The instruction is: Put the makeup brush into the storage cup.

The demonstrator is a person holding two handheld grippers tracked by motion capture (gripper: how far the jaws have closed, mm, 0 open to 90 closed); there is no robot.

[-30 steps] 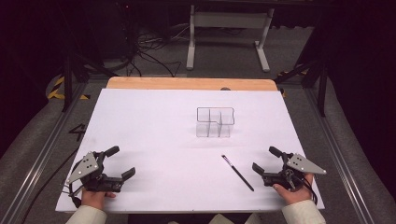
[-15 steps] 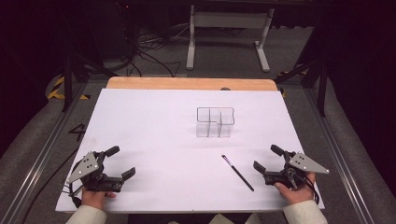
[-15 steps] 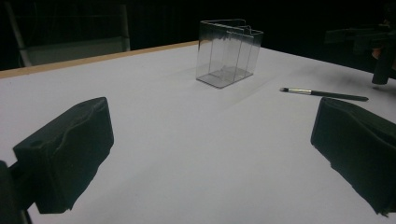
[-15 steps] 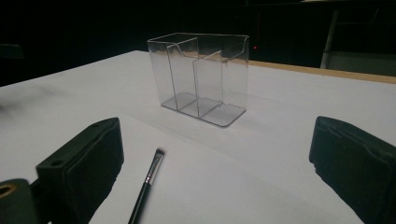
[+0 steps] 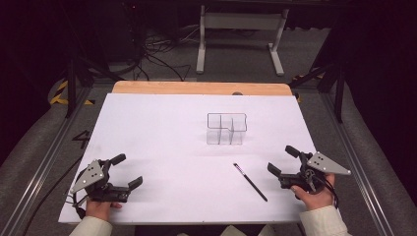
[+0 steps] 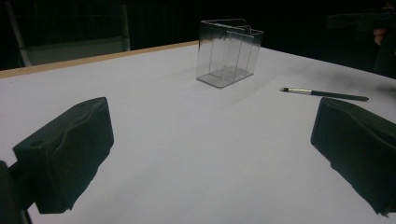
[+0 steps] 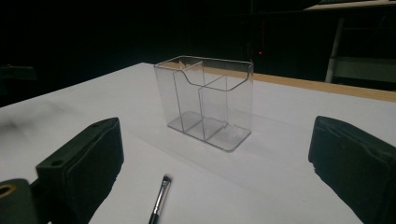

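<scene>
Simply a slim black brush point(image 5: 250, 182), silver-collared.

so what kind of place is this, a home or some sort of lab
Most likely a lab or recording workspace, not a home: a table covered in plain white sheet in a dark room, loose cables on the floor, and a metal equipment stand behind it.

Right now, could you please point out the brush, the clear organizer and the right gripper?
brush point(image 5: 250, 182), high view, middle of its dark handle
clear organizer point(image 7: 205, 100), right gripper view, front wall
right gripper point(image 5: 280, 160), high view, gap between its open jaws
</scene>
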